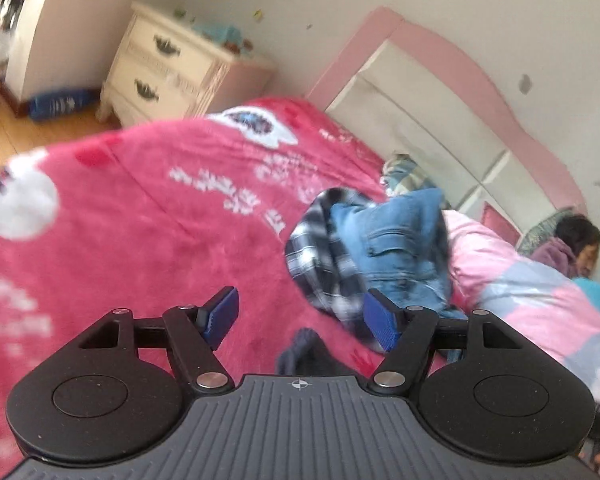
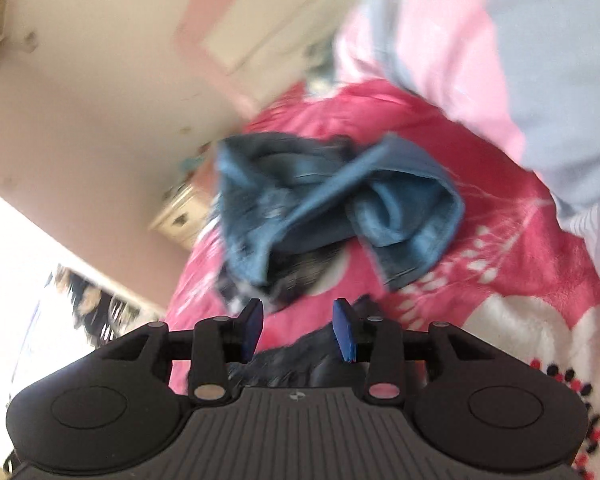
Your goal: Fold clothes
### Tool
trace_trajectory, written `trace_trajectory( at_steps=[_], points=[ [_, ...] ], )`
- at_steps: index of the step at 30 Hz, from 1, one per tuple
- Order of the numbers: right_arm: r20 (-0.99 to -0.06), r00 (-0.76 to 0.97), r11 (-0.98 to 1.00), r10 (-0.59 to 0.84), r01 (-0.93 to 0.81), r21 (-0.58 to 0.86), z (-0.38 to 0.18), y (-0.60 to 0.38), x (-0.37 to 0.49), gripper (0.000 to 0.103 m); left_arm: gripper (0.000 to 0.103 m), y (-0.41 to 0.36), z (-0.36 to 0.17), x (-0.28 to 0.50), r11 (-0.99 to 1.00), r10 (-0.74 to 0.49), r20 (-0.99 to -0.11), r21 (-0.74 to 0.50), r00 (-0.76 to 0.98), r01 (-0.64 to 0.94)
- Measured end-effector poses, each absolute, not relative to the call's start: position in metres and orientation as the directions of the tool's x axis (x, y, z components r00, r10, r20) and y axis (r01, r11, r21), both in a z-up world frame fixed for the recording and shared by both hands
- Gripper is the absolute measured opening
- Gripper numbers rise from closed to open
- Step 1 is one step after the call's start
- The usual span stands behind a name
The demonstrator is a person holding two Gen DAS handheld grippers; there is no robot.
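While both the left gripper [image 1: 302,320] and right gripper [image 2: 298,330] hang released and empty, the jeans [image 1: 396,248] lie crumpled on the red blanket [image 1: 140,220] atop a checked shirt [image 1: 320,264], folding apparently undone.

The jeans [image 1: 400,244] lie on top of a checked shirt [image 1: 320,256] on the bed blanket [image 1: 140,220]. A quilt [image 1: 532,304] lies right of them. A nightstand [image 1: 164,64] stands behind the bed.

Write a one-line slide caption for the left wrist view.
Open left gripper above a red floral blanket, facing crumpled blue jeans on a plaid shirt.
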State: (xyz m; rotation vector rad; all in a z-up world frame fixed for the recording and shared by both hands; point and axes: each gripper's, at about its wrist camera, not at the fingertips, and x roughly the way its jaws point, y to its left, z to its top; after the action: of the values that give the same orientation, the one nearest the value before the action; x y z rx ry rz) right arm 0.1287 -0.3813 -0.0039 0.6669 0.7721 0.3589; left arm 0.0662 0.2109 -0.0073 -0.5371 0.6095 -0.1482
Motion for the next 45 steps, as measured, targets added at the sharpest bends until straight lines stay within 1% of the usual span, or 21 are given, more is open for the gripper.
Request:
trace_trajectory(
  at_steps=[3, 6, 8, 10, 14, 15, 18, 21, 23, 24, 27, 28, 30, 31, 32, 33, 35, 36, 39, 41, 45],
  points=[
    [-0.499, 0.645, 0.752, 0.578, -0.183, 0.634, 0.038, -0.361, 0.096, 0.042, 0.070, 0.209, 0.027, 0.026, 0.893, -0.273, -0.535, -0.449, 0.800, 0.004],
    [-0.446, 0.602, 0.701, 0.662, -0.287, 0.653, 0.068, -0.335, 0.068, 0.042, 0.071, 0.209, 0.054, -0.019, 0.918, -0.265, -0.570, -0.397, 0.777, 0.022],
    [-0.418, 0.556, 0.657, 0.719, -0.348, 0.668, 0.083, -0.315, 0.052, 0.042, 0.072, 0.213, 0.059, -0.048, 0.919, -0.277, -0.597, -0.394, 0.753, 0.026],
    [-0.416, 0.482, 0.615, 0.772, -0.398, 0.681, 0.085, -0.288, 0.042, 0.040, 0.072, 0.217, 0.054, -0.074, 0.919, -0.280, -0.631, -0.393, 0.724, 0.013],
    [-0.505, 0.356, 0.618, 0.786, -0.448, 0.646, 0.054, -0.223, 0.032, 0.035, 0.072, 0.213, 0.024, -0.122, 0.927, -0.280, -0.705, -0.375, 0.652, -0.007],
    [-0.528, 0.324, 0.618, 0.785, -0.455, 0.641, 0.043, -0.207, 0.030, 0.031, 0.072, 0.210, 0.013, -0.133, 0.929, -0.280, -0.724, -0.371, 0.630, -0.013],
    [-0.594, 0.246, 0.635, 0.766, -0.435, 0.638, 0.008, -0.164, 0.031, 0.024, 0.072, 0.201, -0.025, -0.159, 0.931, -0.281, -0.773, -0.364, 0.569, -0.034],
    [-0.664, 0.220, 0.684, 0.714, -0.418, 0.598, -0.020, -0.134, 0.031, 0.024, 0.069, 0.188, -0.061, -0.177, 0.948, -0.251, -0.817, -0.317, 0.519, -0.040],
    [-0.680, 0.202, 0.693, 0.705, -0.403, 0.598, -0.030, -0.121, 0.030, 0.024, 0.063, 0.175, -0.078, -0.186, 0.970, -0.203, -0.842, -0.243, 0.500, -0.014],
    [-0.683, 0.191, 0.692, 0.705, -0.397, 0.603, -0.034, -0.116, 0.029, 0.024, 0.062, 0.171, -0.084, -0.189, 0.977, -0.187, -0.847, -0.213, 0.498, 0.004],
    [-0.697, 0.181, 0.699, 0.694, -0.401, 0.592, -0.041, -0.108, 0.026, 0.024, 0.059, 0.165, -0.097, -0.190, 0.983, -0.173, -0.847, -0.179, 0.502, 0.036],
    [-0.701, 0.179, 0.702, 0.690, -0.403, 0.587, -0.043, -0.105, 0.026, 0.021, 0.054, 0.165, -0.101, -0.189, 0.984, -0.172, -0.847, -0.177, 0.503, 0.039],
    [-0.707, 0.180, 0.707, 0.684, -0.405, 0.580, -0.046, -0.101, 0.029, 0.020, 0.048, 0.166, -0.109, -0.185, 0.982, -0.176, -0.851, -0.184, 0.495, 0.032],
    [-0.710, 0.183, 0.710, 0.680, -0.405, 0.576, -0.047, -0.099, 0.031, 0.020, 0.043, 0.167, -0.111, -0.184, 0.982, -0.178, -0.851, -0.187, 0.494, 0.030],
    [-0.711, 0.189, 0.714, 0.677, -0.405, 0.571, -0.048, -0.098, 0.033, 0.019, 0.035, 0.168, -0.112, -0.184, 0.981, -0.178, -0.850, -0.192, 0.496, 0.024],
    [-0.713, 0.194, 0.718, 0.673, -0.403, 0.567, -0.050, -0.097, 0.035, 0.018, 0.032, 0.169, -0.113, -0.186, 0.980, -0.178, -0.846, -0.198, 0.502, 0.014],
    [-0.719, 0.206, 0.728, 0.664, -0.397, 0.558, -0.054, -0.092, 0.045, 0.018, 0.020, 0.175, -0.112, -0.186, 0.975, -0.185, -0.839, -0.223, 0.511, -0.014],
    [-0.722, 0.212, 0.734, 0.658, -0.394, 0.553, -0.056, -0.088, 0.050, 0.018, 0.017, 0.178, -0.110, -0.188, 0.972, -0.184, -0.836, -0.234, 0.517, -0.031],
    [-0.728, 0.230, 0.744, 0.645, -0.403, 0.533, -0.061, -0.072, 0.068, 0.018, 0.011, 0.187, -0.101, -0.189, 0.964, -0.184, -0.818, -0.260, 0.546, -0.065],
    [-0.737, 0.244, 0.756, 0.630, -0.407, 0.512, -0.064, -0.059, 0.081, 0.018, 0.005, 0.191, -0.095, -0.190, 0.960, -0.180, -0.808, -0.268, 0.562, -0.077],
    [-0.779, 0.270, 0.803, 0.566, -0.396, 0.446, -0.073, -0.034, 0.107, 0.018, 0.003, 0.195, -0.083, -0.195, 0.959, -0.148, -0.794, -0.261, 0.589, -0.111]
  ],
)
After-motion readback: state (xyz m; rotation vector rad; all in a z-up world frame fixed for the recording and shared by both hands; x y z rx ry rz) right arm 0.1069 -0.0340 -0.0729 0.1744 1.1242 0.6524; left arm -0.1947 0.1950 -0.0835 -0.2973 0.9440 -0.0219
